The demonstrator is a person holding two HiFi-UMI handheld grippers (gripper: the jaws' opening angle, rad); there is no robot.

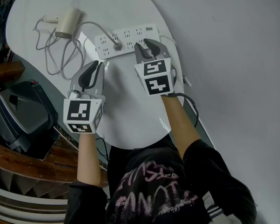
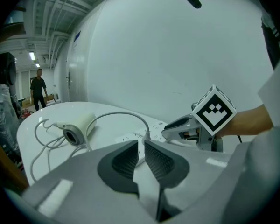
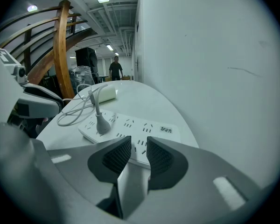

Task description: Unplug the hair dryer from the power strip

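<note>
Hiding a corner of the power strip (image 1: 128,34), the right gripper (image 1: 150,44) gaped slightly, empty. So did the left gripper (image 1: 99,65), with the plug (image 1: 116,45) just ahead.

From overhead, the right hand-held gripper (image 1: 150,45) sits over part of the near edge of the power strip (image 1: 123,37), so whatever's under its tips is covered. The little label (image 3: 166,129) on the strip is too small to read (just a smudge of print). The bench (image 1: 130,111) gets cut off at its far end by the top edge, and the person (image 3: 115,69) way back is only a dark blur.
</note>
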